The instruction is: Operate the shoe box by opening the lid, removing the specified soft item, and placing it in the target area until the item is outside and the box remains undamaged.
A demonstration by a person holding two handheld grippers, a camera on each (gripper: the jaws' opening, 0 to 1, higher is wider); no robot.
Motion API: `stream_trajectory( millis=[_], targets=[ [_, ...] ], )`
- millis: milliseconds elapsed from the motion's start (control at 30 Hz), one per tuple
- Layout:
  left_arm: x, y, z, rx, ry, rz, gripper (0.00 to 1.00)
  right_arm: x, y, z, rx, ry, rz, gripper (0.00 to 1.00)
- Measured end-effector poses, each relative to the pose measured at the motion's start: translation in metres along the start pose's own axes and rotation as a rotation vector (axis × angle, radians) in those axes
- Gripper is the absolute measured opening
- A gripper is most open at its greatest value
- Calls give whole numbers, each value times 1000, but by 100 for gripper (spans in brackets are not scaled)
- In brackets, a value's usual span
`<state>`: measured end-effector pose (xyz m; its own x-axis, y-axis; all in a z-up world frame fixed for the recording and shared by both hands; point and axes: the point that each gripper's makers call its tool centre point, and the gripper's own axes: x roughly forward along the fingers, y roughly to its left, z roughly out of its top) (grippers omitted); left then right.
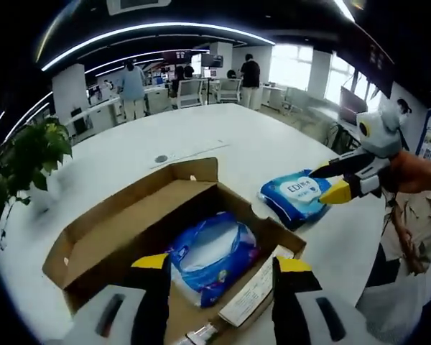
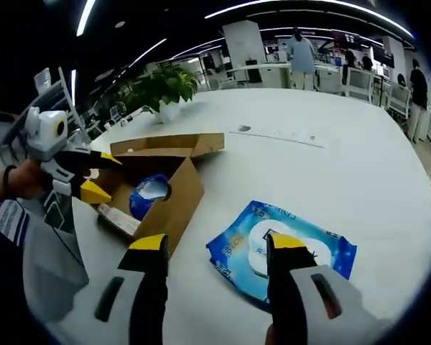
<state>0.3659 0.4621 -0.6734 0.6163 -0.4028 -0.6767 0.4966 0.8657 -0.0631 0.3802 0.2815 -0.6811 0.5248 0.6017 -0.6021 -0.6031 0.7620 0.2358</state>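
Now my left gripper [image 1: 219, 277], jaws spread empty, hangs directly over the blue soft pack [image 1: 210, 256] in the opened shoe box [image 1: 104, 237], nearer than my likewise-spread right gripper [image 2: 217, 248].

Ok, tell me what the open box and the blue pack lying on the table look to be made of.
Shoe box: looks like plain cardboard, brown and matte, with folded flaps. Blue pack: seemingly soft plastic film, glossy and printed, slightly puffy with crimped edges; probably a wipes packet, though its contents are hidden.

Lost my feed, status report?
Both grippers, left and right, open, empty. Shoe box open, blue bag inside. Blue wipes pack out on table. Nothing obstructing.
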Motion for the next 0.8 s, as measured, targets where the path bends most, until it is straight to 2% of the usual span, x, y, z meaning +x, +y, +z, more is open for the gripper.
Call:
stream_trajectory(
  millis=[167, 267, 433, 600, 800],
  targets=[
    [-19, 23, -16, -27, 9, 31, 66, 11, 26, 2, -52, 17, 57, 57],
    [-31, 30, -25, -40, 8, 50, 68, 17, 40, 4, -74, 23, 89, 60],
    [-45, 50, -34, -65, 4, 76, 71, 27, 60, 6, -112, 42, 123, 63],
    [-56, 61, -44, -94, 3, 91, 75, 39, 72, 13, -144, 50, 153, 67],
    [-68, 70, -56, -126, 1, 104, 76, 54, 86, 20, -169, 57, 188, 67]
  ],
)
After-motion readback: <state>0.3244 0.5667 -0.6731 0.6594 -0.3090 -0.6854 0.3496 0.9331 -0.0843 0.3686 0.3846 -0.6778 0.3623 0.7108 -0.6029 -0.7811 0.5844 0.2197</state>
